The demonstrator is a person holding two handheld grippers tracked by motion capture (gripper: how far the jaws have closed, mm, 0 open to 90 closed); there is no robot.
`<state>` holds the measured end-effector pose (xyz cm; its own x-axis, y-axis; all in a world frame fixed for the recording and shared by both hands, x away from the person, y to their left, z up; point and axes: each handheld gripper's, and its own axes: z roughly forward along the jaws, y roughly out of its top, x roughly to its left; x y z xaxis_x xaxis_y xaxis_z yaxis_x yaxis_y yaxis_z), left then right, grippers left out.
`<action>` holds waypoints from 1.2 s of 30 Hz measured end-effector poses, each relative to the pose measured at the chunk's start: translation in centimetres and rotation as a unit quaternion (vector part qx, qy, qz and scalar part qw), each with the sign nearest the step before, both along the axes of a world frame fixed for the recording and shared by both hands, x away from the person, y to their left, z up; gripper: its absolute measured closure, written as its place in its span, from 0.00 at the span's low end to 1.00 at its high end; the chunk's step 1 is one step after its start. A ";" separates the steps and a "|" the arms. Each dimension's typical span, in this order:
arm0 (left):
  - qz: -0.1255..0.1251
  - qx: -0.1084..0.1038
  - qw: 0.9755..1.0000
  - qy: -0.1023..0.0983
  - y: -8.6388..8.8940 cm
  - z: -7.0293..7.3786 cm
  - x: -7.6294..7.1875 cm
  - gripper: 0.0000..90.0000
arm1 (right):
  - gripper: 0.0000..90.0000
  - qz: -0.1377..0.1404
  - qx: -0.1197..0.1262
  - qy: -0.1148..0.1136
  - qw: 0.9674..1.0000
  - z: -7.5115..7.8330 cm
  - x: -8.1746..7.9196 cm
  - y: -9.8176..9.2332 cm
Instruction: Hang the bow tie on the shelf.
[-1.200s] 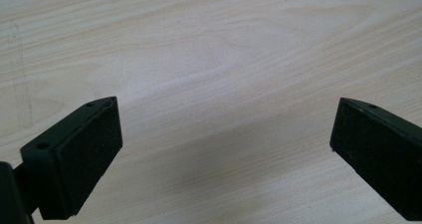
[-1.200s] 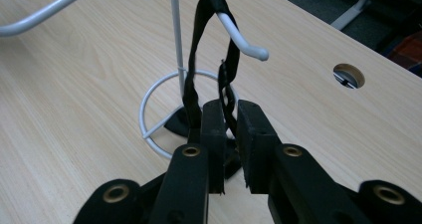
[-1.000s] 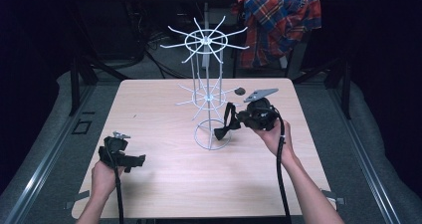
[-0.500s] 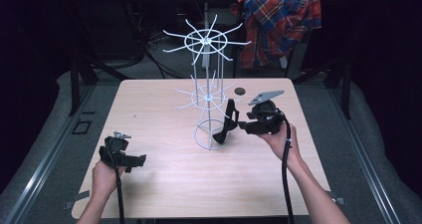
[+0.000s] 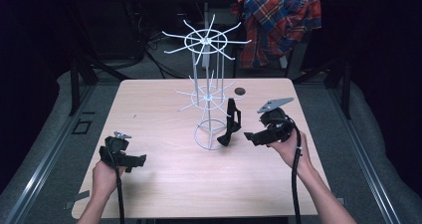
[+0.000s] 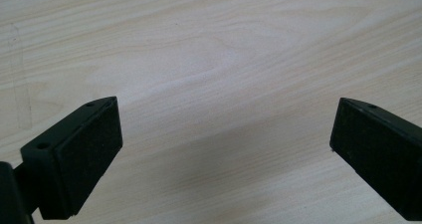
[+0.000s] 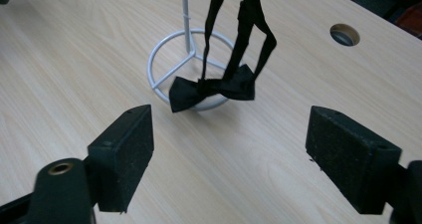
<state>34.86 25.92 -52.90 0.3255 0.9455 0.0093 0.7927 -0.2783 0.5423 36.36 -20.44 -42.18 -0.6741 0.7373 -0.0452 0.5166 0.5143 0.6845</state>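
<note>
A white wire display rack stands mid-table on a ring base. From one of its lower spokes a black bow tie hangs by its strap, the bow resting low over the ring's rim. My right gripper is open a short way right of the bow tie and apart from it; in the right gripper view its jaws stand wide with nothing between them. At the table's front left, my left gripper is also open, and its view looks over bare wood.
The wooden table has a round hole behind the rack's right side. A plaid shirt hangs beyond the far edge. The rack's upper spokes spread wide above the table.
My right gripper has drawn back to the right and toward the front, away from the bow tie, which now hangs from the rack alone. The left gripper has stayed put.
</note>
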 end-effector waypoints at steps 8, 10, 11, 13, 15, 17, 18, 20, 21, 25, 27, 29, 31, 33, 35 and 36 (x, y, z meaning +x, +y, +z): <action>0.001 0.000 1.000 0.000 0.0 -0.1 0.0 0.00 | 0.15 0.004 -0.009 0.005 1.000 -0.5 -0.9 -1.1; 0.001 0.000 1.000 0.001 -0.1 -0.1 0.0 0.00 | 0.14 0.004 -0.013 0.009 1.000 -0.6 -1.2 -1.4; -0.001 0.000 1.000 0.002 -0.1 0.0 0.0 0.00 | 0.13 0.003 -0.012 0.010 1.000 -0.8 -1.4 -1.7; -0.002 0.000 1.000 0.003 -0.1 0.0 0.0 0.00 | 0.12 0.004 -0.013 0.011 1.000 -0.8 -1.5 -1.9; -0.001 0.001 1.000 0.003 -0.1 0.0 0.0 0.00 | 0.11 0.001 -0.016 0.013 1.000 -1.0 -1.8 -2.2; -0.002 0.001 1.000 0.004 -0.1 0.0 0.0 0.00 | 0.09 0.000 -0.019 0.016 1.000 -1.2 -2.0 -2.5; -0.001 0.001 1.000 0.004 -0.1 0.0 0.0 0.00 | 0.09 0.001 -0.019 0.018 1.000 -1.4 -2.1 -2.6; -0.001 0.001 1.000 0.003 -0.1 0.0 0.0 0.00 | 0.08 0.000 -0.023 0.020 1.000 -1.5 -2.4 -2.9; -0.001 0.001 1.000 0.003 -0.1 0.0 0.0 0.00 | 0.07 0.000 -0.024 0.019 1.000 -1.7 -2.5 -3.0; -0.001 0.001 1.000 0.003 -0.1 0.0 0.0 0.00 | 0.07 -0.002 -0.028 0.026 0.999 -2.0 -2.9 -3.7; 0.000 0.000 1.000 0.003 -0.2 -0.1 0.0 0.00 | 0.07 -0.005 -0.029 0.030 0.999 -2.2 -3.1 -4.0; -0.001 0.001 1.000 0.003 -0.2 -0.1 0.0 0.00 | 0.06 -0.008 -0.029 0.032 0.999 -2.5 -3.3 -4.3; -0.001 0.001 1.000 0.003 -0.2 -0.1 0.0 0.00 | 0.06 -0.009 -0.032 0.037 0.999 -2.9 -3.5 -4.7; -0.001 0.001 1.000 0.003 -0.2 -0.1 0.0 0.00 | 0.06 -0.012 -0.034 0.041 0.999 -3.3 -3.7 -4.9; -0.001 0.002 1.000 0.003 -0.3 -0.1 0.0 0.00 | 0.06 -0.013 -0.039 0.045 0.998 -3.7 -3.9 -5.2; -0.001 0.002 1.000 0.003 -0.3 -0.1 0.0 0.00 | 0.06 -0.017 -0.043 0.050 0.998 -4.2 -4.1 -5.6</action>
<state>34.86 25.63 -52.98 0.3268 0.9450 0.0115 0.7952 -0.2816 0.5369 32.29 -26.01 -46.36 -0.6536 0.7556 -0.0421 0.5985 0.5501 0.5824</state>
